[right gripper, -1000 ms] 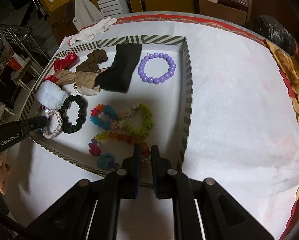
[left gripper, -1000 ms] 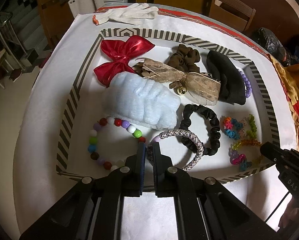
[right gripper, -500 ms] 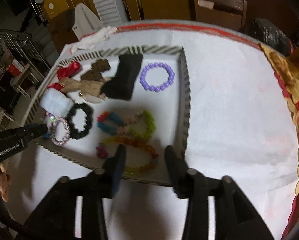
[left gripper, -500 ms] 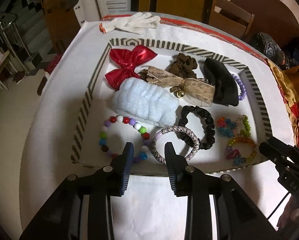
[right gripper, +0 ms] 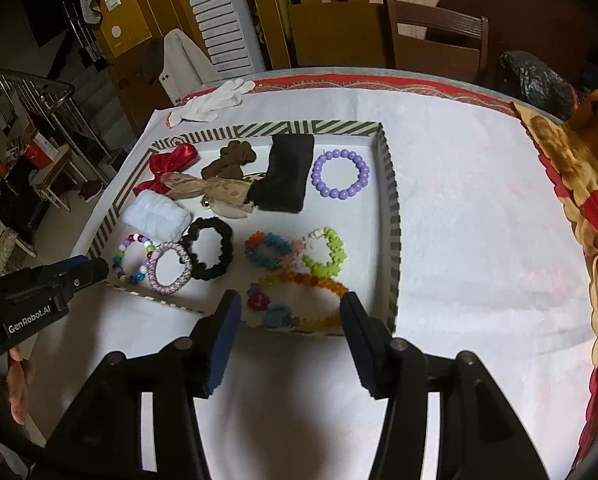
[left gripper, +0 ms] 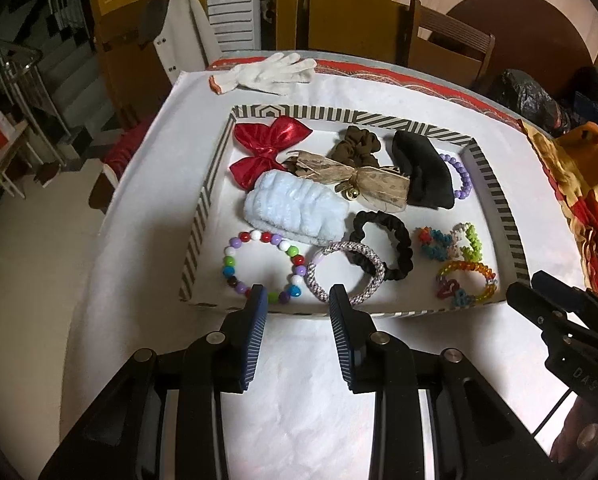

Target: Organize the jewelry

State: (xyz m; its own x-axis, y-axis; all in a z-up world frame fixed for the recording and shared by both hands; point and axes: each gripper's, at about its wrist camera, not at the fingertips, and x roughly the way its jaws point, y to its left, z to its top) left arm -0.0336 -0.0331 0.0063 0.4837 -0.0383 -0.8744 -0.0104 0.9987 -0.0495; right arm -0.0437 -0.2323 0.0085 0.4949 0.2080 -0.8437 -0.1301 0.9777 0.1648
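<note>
Jewelry and hair pieces fill the striped tray (left gripper: 495, 184) on my white-covered tabletop (right gripper: 479, 240), and I go from big to small. Toward the tray's far side I see the black cloth band (left gripper: 423, 172), the pale blue fluffy band (left gripper: 295, 210) with one edge over the multicoloured bead bracelet, the tan ribbon bow with its bell (left gripper: 363, 178), the red satin bow (left gripper: 271, 148) and the brown scrunchie (left gripper: 355, 146). Nearer me lie the black scrunchie (left gripper: 391, 244), overlapped by the lilac braided bracelet (left gripper: 343, 274); left of that, just touching it, sits the multicoloured bead bracelet (left gripper: 263, 266). The purple bead bracelet (right gripper: 341, 174) lies alone near the far right corner, with the bright plastic coil bracelets (right gripper: 295, 256) nearer me. A white work glove (left gripper: 271, 74) rests beyond the tray. My left claw (left gripper: 295, 312) hangs spread and empty above the tray's near wall. My right claw (right gripper: 291, 320) is opening, nothing between its jaws.
</note>
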